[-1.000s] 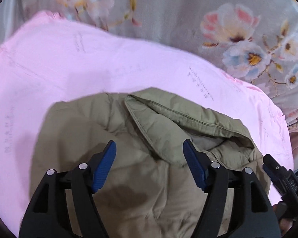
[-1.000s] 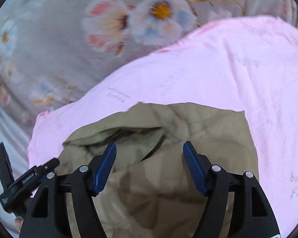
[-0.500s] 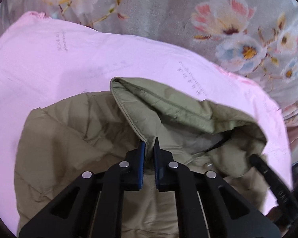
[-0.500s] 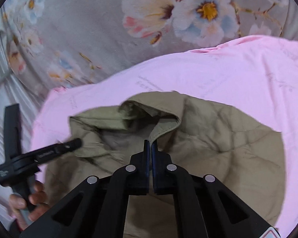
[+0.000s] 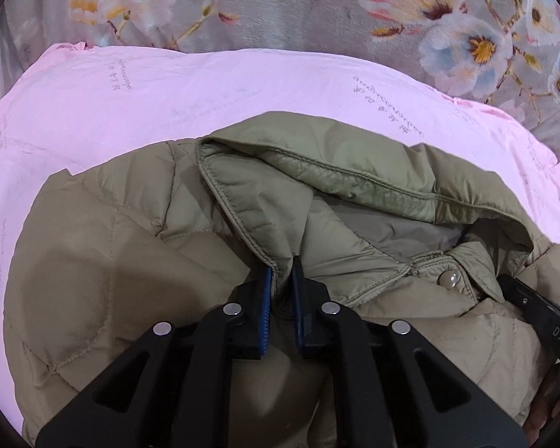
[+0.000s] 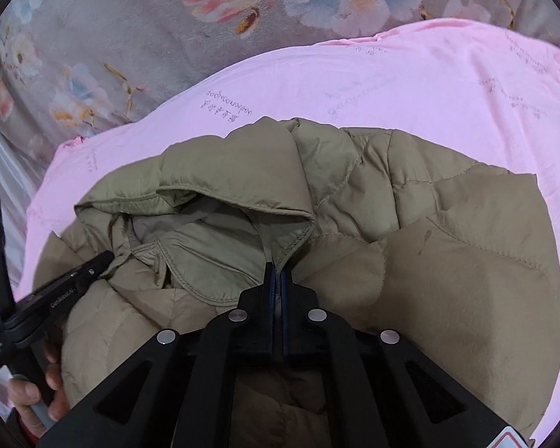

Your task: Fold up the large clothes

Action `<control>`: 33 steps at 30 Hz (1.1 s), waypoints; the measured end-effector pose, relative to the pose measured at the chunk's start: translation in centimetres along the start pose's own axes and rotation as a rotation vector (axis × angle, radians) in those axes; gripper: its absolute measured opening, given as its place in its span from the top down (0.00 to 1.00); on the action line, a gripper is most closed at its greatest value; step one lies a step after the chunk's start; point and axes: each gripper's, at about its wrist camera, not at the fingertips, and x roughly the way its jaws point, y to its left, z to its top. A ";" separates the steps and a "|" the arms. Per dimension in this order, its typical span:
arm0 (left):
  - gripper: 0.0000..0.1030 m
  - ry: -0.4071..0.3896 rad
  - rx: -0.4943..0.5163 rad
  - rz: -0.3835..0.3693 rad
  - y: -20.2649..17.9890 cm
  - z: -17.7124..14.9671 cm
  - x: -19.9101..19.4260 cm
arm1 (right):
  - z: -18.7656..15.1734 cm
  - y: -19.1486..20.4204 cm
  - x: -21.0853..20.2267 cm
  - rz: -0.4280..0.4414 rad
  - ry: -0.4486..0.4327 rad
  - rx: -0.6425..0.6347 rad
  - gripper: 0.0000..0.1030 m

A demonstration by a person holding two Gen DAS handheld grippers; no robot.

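Note:
An olive-green quilted jacket (image 5: 138, 246) lies on a pink sheet (image 5: 168, 104); it also shows in the right wrist view (image 6: 448, 261). My left gripper (image 5: 280, 272) is shut on the left corner of the jacket's collar (image 5: 317, 171). My right gripper (image 6: 278, 272) is shut on the right corner of the collar (image 6: 242, 205). The collar hangs open between them, showing the lining and a snap button (image 5: 448, 280). Each gripper shows at the edge of the other's view: the right one (image 5: 541, 321) and the left one (image 6: 56, 291).
The pink sheet (image 6: 392, 74) lies over a grey floral blanket (image 5: 317, 7), also in the right wrist view (image 6: 112, 37). The person's hand (image 6: 37, 392) holds the left gripper's handle at lower left.
Both grippers were open above the collar a second ago; they closed on its corners and now hold them, with the jacket nearer and larger in both views.

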 end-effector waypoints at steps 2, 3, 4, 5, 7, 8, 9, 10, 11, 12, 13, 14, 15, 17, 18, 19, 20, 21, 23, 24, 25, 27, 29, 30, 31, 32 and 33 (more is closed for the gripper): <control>0.79 -0.004 -0.019 -0.018 0.9 0.1 -1.2 | 0.0 -0.3 -2.0 0.022 -0.030 0.037 0.89; 0.76 -0.013 -0.036 -0.042 1.6 0.4 -2.3 | 0.0 -0.4 -2.9 0.035 -0.049 0.047 0.86; 0.70 -0.025 -0.046 -0.052 2.0 0.6 -2.9 | 0.3 -0.5 -4.1 0.068 -0.073 0.062 0.86; 0.63 -0.052 -0.064 -0.061 2.7 1.4 -4.1 | 0.8 -0.6 -5.0 0.112 -0.093 0.089 0.86; 0.54 -0.085 -0.108 -0.081 3.8 3.3 -5.4 | 2.1 -0.6 -5.8 0.201 -0.111 0.151 0.86; 0.50 -0.089 -0.146 -0.102 4.4 5.0 -5.7 | 2.9 -0.3 -5.7 0.251 -0.110 0.179 0.86; 0.49 -0.090 -0.174 -0.115 4.6 6.0 -5.7 | 3.5 0.0 -5.5 0.279 -0.113 0.198 0.86; 0.49 -0.086 -0.204 -0.129 4.8 7.3 -5.4 | 4.2 0.5 -5.2 0.290 -0.127 0.210 0.86; 0.49 -0.072 -0.236 -0.136 5.0 8.8 -4.7 | 4.9 1.3 -4.8 0.281 -0.146 0.198 0.86; 0.49 -0.053 -0.268 -0.139 5.2 9.9 -3.9 | 5.6 1.9 -4.4 0.269 -0.156 0.181 0.86; 0.49 -0.028 -0.298 -0.151 5.4 10.9 -2.9 | 6.3 2.7 -3.6 0.258 -0.154 0.167 0.86; 0.49 0.011 -0.332 -0.175 5.5 11.8 -1.4 | 6.9 3.2 -2.7 0.253 -0.145 0.169 0.86; 0.49 0.044 -0.360 -0.177 5.5 12.1 -0.2 | 7.2 3.6 -1.9 0.251 -0.135 0.169 0.86; 0.56 0.128 -0.364 -0.158 5.0 12.0 2.7 | 7.7 4.4 0.1 0.199 -0.104 0.129 0.86; 0.65 0.165 -0.344 -0.134 4.6 11.5 3.7 | 7.6 4.5 0.9 0.169 -0.091 0.104 0.86; 0.76 0.200 -0.312 -0.112 4.0 10.8 4.5 | 7.4 4.7 1.8 0.132 -0.072 0.069 0.86; 0.76 0.206 -0.270 -0.086 3.4 9.9 4.7 | 7.0 4.8 2.5 0.096 -0.051 0.032 0.86; 0.76 0.192 -0.231 -0.070 3.0 9.4 4.5 | 6.6 4.8 3.0 0.073 -0.037 0.002 0.86; 0.79 0.157 -0.139 -0.027 2.0 8.0 3.4 | 5.4 4.8 3.4 0.023 -0.017 -0.063 0.87; 0.79 0.146 -0.106 -0.010 1.7 7.3 3.0 | 4.8 4.8 3.5 -0.001 -0.012 -0.089 0.87; 0.79 0.140 -0.076 0.013 1.4 6.6 2.8 | 4.3 4.7 3.6 -0.029 -0.010 -0.115 0.89; 0.81 0.125 -0.020 0.059 0.9 5.3 2.7 | 3.3 4.4 3.7 -0.086 -0.012 -0.151 0.95; 0.81 0.100 0.026 0.104 0.5 4.1 2.8 | 2.7 3.8 3.9 -0.125 -0.010 -0.161 0.98; 0.81 0.089 0.038 0.121 0.3 3.9 2.9 | 2.5 3.6 3.9 -0.134 -0.010 -0.160 0.98; 0.81 0.078 0.048 0.137 0.1 3.6 2.9 | 2.4 3.5 4.0 -0.142 -0.009 -0.162 0.99; 0.81 0.064 0.064 0.160 -0.2 3.3 3.0 | 2.2 3.3 4.3 -0.151 -0.005 -0.170 1.00; 0.81 0.057 0.071 0.171 -0.2 3.5 3.1 | 2.1 3.3 4.6 -0.154 -0.004 -0.171 1.00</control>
